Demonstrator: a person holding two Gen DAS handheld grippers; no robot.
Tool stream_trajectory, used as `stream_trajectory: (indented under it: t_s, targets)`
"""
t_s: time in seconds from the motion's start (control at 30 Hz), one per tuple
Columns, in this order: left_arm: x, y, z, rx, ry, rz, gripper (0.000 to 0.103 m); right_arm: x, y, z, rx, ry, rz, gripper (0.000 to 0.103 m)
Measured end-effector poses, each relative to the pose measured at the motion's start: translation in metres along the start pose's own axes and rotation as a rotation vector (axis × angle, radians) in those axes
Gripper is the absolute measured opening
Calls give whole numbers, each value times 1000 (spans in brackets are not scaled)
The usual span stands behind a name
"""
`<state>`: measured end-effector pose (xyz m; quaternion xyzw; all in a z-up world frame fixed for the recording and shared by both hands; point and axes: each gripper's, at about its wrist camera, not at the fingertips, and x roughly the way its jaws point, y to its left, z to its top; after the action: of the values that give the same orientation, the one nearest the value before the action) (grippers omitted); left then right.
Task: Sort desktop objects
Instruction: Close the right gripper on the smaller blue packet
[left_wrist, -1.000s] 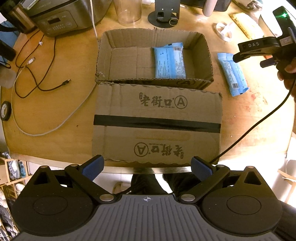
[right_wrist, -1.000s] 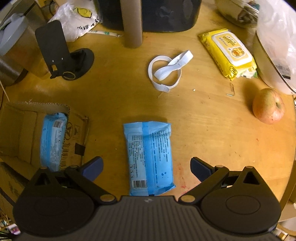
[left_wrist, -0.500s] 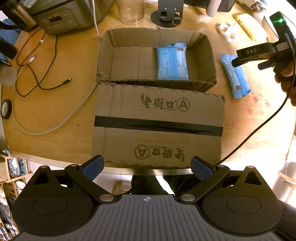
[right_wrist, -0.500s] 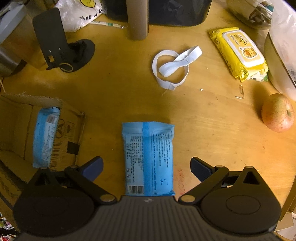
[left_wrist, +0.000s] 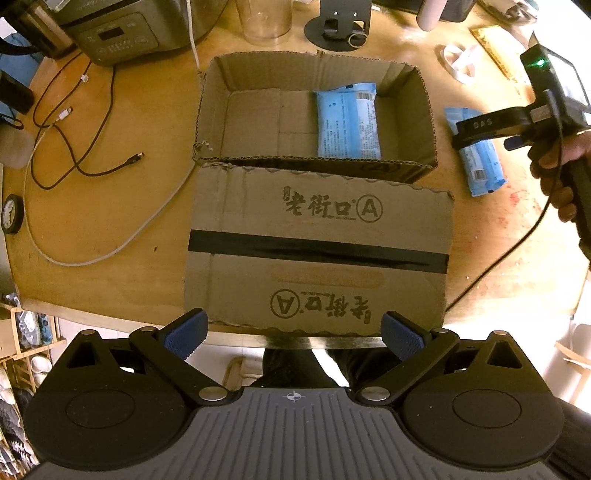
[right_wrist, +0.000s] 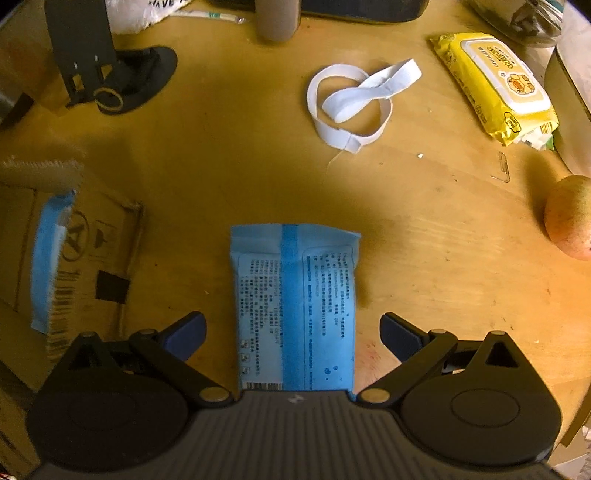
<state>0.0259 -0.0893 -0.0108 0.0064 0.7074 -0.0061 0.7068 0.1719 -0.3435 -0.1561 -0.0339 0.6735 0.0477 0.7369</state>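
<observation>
Left gripper (left_wrist: 293, 334) hangs off near tabletop edge, jaws wide, empty. Cardboard box (left_wrist: 428, 110) mid-tabletop: one blue packet (left_wrist: 347, 125) already inside, right half. Second blue packet (right_wrist: 295, 306) on bare tabletop just right of box, between spread fingers of right gripper (right_wrist: 293, 332), not yet pinched. Strap loop (right_wrist: 351, 103), yellow wipes pack (right_wrist: 491, 81), apple (right_wrist: 570, 218) toward far right edge, unsorted.

Left gripper (left_wrist: 293, 332): black linkage arms, silver pivot screws, blue textured fingers (left_wrist: 184, 332), grey ribbed housing with crosshair mark. Right gripper (right_wrist: 291, 332): identical build. From the left wrist view: black body, green indicator light, black cable.
</observation>
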Motion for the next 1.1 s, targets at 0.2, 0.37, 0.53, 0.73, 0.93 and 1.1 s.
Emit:
stream_trajectory:
  t_s: [0.2, 0.37, 0.53, 0.73, 0.93, 1.1]
  targets:
    - [1, 1, 1, -2, 4, 3, 103, 12, 1, -4, 7, 7, 8, 103]
    - [1, 2, 1, -3, 8, 5, 103, 13, 3, -8, -2, -12, 3, 103]
    - [1, 2, 1, 2, 7, 2, 103, 13, 2, -10, 4, -13, 1, 103]
    - [1, 3, 0, 2, 6, 0, 103, 12, 2, -11, 8, -9, -3, 103]
    - [-1, 2, -1, 7, 1, -3, 103, 10, 2, -15, 17, -11, -1, 103]
    - [-2, 2, -3, 10, -2, -5, 103, -1, 2, -18, 24, -34, 10, 69]
